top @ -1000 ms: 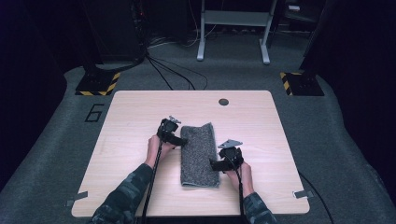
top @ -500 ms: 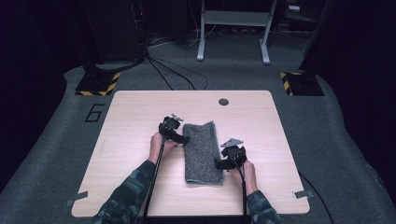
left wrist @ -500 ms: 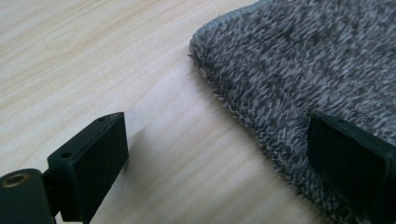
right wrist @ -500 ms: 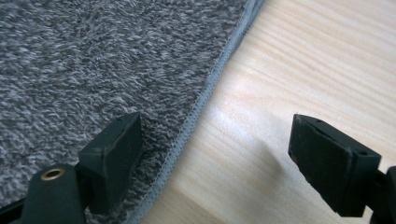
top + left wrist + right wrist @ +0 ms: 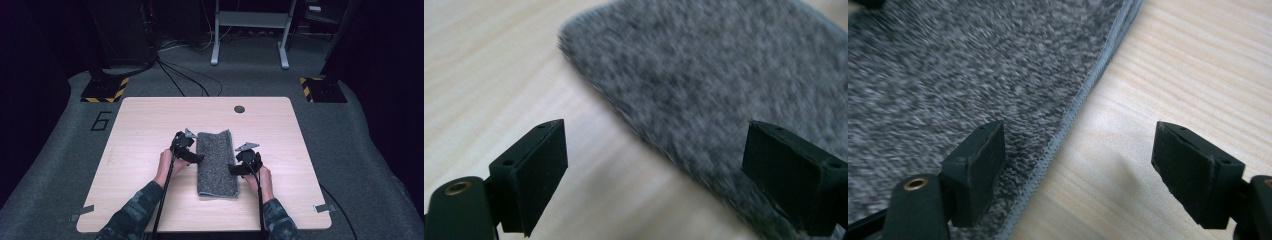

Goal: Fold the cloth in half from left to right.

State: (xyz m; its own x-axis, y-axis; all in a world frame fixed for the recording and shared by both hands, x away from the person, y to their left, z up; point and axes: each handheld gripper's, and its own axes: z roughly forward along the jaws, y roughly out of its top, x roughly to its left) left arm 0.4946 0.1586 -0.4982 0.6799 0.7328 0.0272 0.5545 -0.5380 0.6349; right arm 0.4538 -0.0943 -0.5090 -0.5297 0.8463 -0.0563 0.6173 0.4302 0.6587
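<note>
A grey folded towel (image 5: 217, 162) lies lengthwise in the middle of the wooden table (image 5: 140, 125). My left gripper (image 5: 192, 156) hovers at the towel's left edge, open, its jaws straddling that edge over the speckled towel (image 5: 704, 75). At the towel's right edge my right gripper (image 5: 235, 169) is open too. In the right gripper view one jaw is over the towel (image 5: 948, 75) and the other over bare wood, with the stitched hem (image 5: 1083, 90) running between them. Nothing is held by either gripper.
A small dark round disc (image 5: 239, 108) is set into the table near its far edge. Beyond the table are grey carpet, black cables (image 5: 185, 80), a white metal frame (image 5: 250, 30) and yellow-black striped bases (image 5: 105, 90).
The towel has become narrower since a second ago. My right gripper has moved slightly toward the near edge along the towel's right side. My left gripper has stayed at the left edge.
</note>
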